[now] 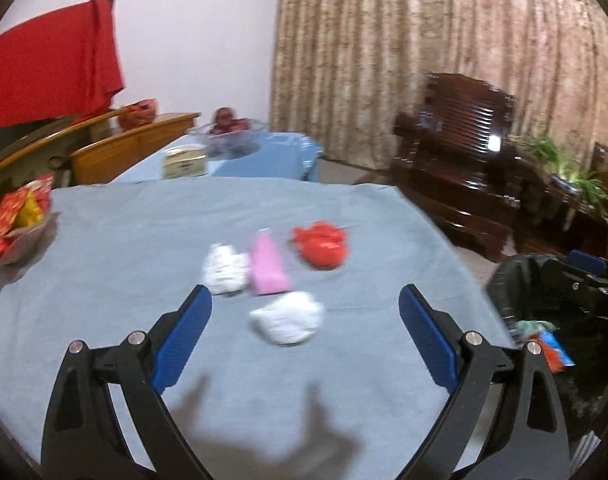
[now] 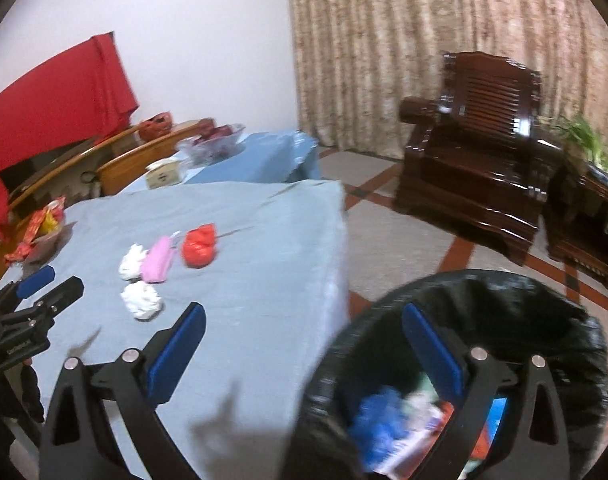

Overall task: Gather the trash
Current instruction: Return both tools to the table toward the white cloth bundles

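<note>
On the grey-blue table cloth lie a near white paper wad, a far white wad, a pink packet and a red crumpled bag. My left gripper is open and empty, just above the near wad. My right gripper is open and empty, over the rim of a black-lined trash bin that holds blue and mixed wrappers. The same trash shows in the right wrist view: near wad, pink packet, red bag.
A bowl of red and yellow snack packets stands at the table's left edge. A second blue-covered table behind bears a box and a glass fruit bowl. A dark wooden armchair and a plant stand to the right.
</note>
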`<state>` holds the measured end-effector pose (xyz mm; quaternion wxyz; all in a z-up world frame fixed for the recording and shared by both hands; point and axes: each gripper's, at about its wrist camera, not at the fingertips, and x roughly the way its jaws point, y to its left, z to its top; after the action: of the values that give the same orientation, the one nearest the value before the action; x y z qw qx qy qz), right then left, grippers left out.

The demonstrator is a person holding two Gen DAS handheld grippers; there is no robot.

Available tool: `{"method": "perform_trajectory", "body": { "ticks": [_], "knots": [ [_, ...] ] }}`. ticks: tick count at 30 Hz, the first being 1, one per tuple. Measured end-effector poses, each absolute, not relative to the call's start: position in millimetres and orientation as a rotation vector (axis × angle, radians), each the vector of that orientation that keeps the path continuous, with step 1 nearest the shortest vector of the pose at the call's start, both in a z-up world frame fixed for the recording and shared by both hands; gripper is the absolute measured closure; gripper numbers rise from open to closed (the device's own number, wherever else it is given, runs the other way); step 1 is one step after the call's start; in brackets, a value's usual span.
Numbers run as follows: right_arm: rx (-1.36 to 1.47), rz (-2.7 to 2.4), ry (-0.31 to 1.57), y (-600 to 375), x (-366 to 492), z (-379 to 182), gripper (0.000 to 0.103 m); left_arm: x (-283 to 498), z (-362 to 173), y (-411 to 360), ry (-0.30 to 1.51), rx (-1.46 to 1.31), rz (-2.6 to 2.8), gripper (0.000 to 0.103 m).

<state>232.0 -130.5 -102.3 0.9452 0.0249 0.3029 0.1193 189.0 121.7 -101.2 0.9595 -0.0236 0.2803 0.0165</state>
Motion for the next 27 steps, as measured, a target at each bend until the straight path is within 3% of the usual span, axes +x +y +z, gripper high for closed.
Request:
{"method": "perform_trajectory", "body": {
  "ticks": [27],
  "knots": [
    [-0.041, 0.436, 0.716, 42.6, 294.2, -160.2, 0.006, 204.9, -153.1, 244.9, 0.646, -0.095, 0.222, 0.011]
  ]
}}
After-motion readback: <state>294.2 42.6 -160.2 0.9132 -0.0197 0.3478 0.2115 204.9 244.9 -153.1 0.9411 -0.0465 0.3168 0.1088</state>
